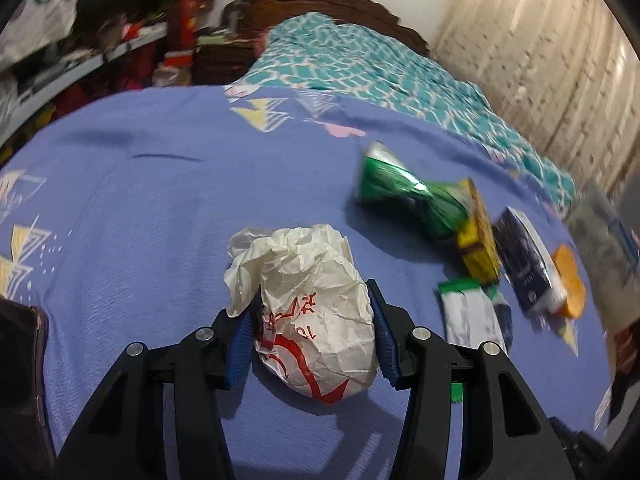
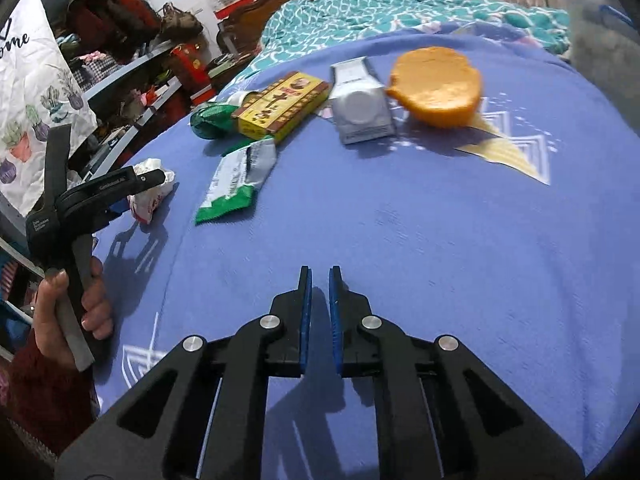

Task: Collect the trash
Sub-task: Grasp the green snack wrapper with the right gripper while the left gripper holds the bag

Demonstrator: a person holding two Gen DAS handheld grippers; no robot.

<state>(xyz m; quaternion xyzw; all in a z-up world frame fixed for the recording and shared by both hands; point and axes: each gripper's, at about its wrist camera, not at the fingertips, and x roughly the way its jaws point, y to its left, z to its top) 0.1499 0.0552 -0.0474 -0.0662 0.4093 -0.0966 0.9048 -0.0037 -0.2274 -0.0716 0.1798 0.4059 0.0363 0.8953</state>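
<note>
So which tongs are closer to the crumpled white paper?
Left. The left tongs are clamped around the crumpled white paper. The right tongs are shut, empty, apart over the bare blue sheet.

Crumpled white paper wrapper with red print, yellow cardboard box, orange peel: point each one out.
Crumpled white paper wrapper with red print (image 1: 316, 320), left wrist view, its middle.
Yellow cardboard box (image 2: 280, 106), right wrist view, top face.
Orange peel (image 2: 436, 86), right wrist view, outer skin.
</note>
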